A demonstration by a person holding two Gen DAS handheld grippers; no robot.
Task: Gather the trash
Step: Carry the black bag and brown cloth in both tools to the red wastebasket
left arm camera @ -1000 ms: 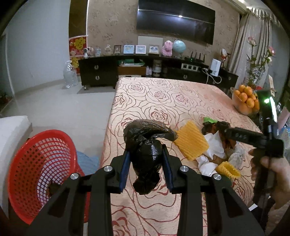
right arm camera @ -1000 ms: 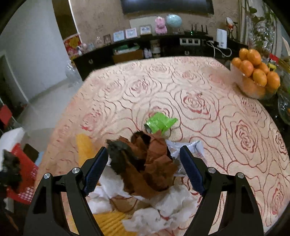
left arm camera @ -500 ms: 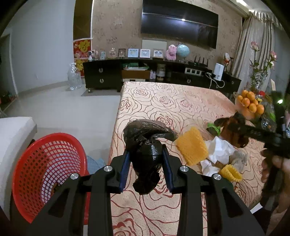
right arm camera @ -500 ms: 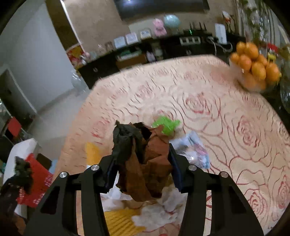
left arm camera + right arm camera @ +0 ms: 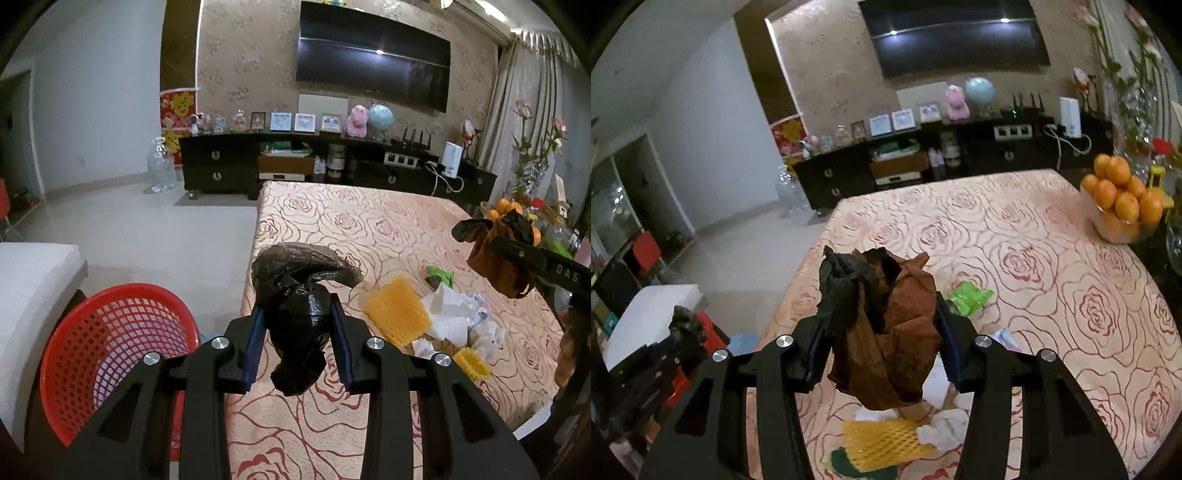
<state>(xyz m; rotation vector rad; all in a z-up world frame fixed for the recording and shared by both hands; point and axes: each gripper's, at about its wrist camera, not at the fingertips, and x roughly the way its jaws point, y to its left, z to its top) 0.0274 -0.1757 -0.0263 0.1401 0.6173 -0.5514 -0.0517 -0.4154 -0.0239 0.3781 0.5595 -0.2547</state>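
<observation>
Your left gripper (image 5: 295, 328) clamps a black bag (image 5: 295, 306) above the desk's (image 5: 369, 229) left edge, beside the red basket (image 5: 110, 350). Your right gripper (image 5: 882, 332) grips brown paper (image 5: 897, 325) above the trash pile (image 5: 450, 321).

It was a home living room, shown by the big television (image 5: 373, 79) on the papered wall, framed photos (image 5: 293, 122) on a long dark sideboard (image 5: 258, 166), curtains (image 5: 517, 107), and a rose-patterned tablecloth (image 5: 1015, 258) bearing a bowl of oranges (image 5: 1123, 199).
</observation>
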